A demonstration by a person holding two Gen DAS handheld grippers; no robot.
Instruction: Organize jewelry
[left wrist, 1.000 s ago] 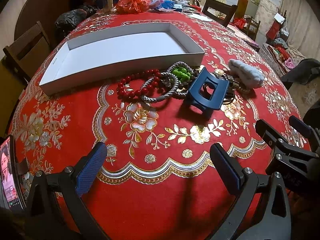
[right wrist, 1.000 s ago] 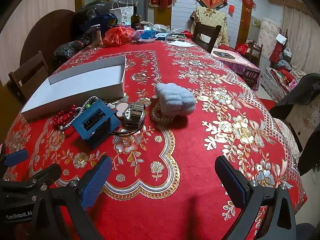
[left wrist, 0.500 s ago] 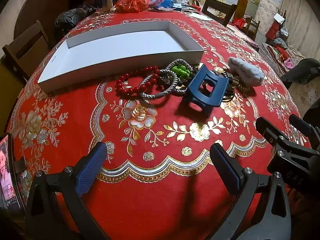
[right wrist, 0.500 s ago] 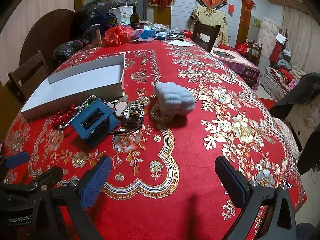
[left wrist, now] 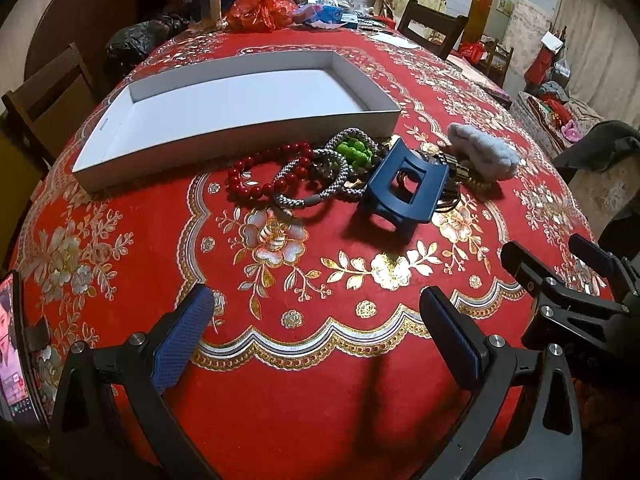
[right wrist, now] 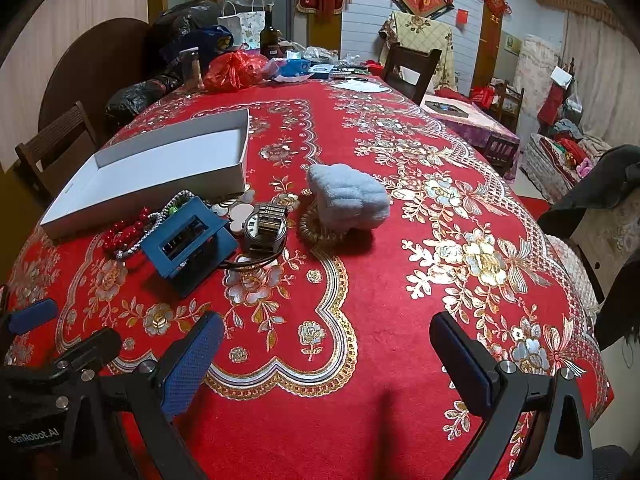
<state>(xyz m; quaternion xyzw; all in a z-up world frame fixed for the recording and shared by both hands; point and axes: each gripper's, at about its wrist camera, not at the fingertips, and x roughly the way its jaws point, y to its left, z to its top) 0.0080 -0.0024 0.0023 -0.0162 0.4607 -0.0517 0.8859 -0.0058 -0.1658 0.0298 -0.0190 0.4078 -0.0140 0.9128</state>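
Observation:
An empty white box (left wrist: 240,138) (right wrist: 152,200) lies on the red tablecloth. In front of it sits a heap of jewelry: a red bead bracelet (left wrist: 256,178) (right wrist: 120,232), grey braided bracelets (left wrist: 312,188), green beads (left wrist: 354,152), a blue hair claw (left wrist: 404,188) (right wrist: 188,240), a watch (right wrist: 266,224), a gold coil bracelet (right wrist: 314,230) and a fluffy grey scrunchie (left wrist: 480,152) (right wrist: 348,196). My left gripper (left wrist: 316,304) hangs open short of the heap, holding nothing. My right gripper (right wrist: 324,332) is open too, nearer the table's front edge and to the right.
A phone (left wrist: 12,344) stands at the table's left edge. Bags, a bottle (right wrist: 270,40) and a red plastic bag (right wrist: 234,70) crowd the far end. Wooden chairs (right wrist: 56,140) stand around the table. The right gripper (left wrist: 560,280) shows beside the left one.
Almost nothing. Both views shift very slightly, and both grippers stay open over the cloth. No jewelry has moved.

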